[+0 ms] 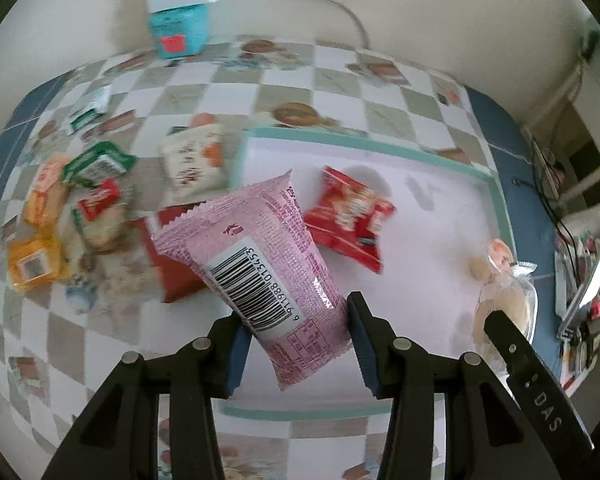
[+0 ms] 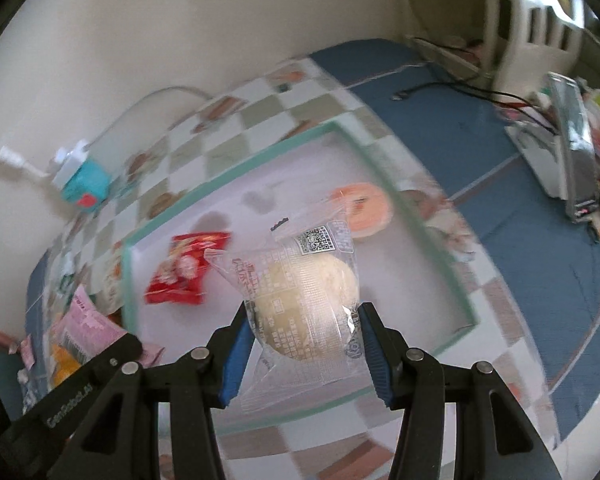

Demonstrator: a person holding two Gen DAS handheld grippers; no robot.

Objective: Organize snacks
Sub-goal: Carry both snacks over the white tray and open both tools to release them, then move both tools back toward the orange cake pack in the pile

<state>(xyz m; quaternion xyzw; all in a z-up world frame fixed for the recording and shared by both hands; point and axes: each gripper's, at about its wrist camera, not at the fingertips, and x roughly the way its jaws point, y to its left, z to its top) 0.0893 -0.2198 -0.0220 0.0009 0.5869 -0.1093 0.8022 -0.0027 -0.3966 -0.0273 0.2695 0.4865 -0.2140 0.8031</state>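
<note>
My left gripper is shut on a pink snack packet with a barcode, held above the near left part of the white tray with the teal rim. A red snack bag lies in the tray. My right gripper is shut on a clear-wrapped round pastry, held over the same tray. In the right wrist view the red bag lies left of the pastry and an orange round snack lies behind it. The right gripper with its pastry shows at the right of the left wrist view.
Several loose snacks lie on the checked tablecloth left of the tray, among them a white packet and a red one. A teal box with a white cable stands by the wall. Clutter and cables lie at the right.
</note>
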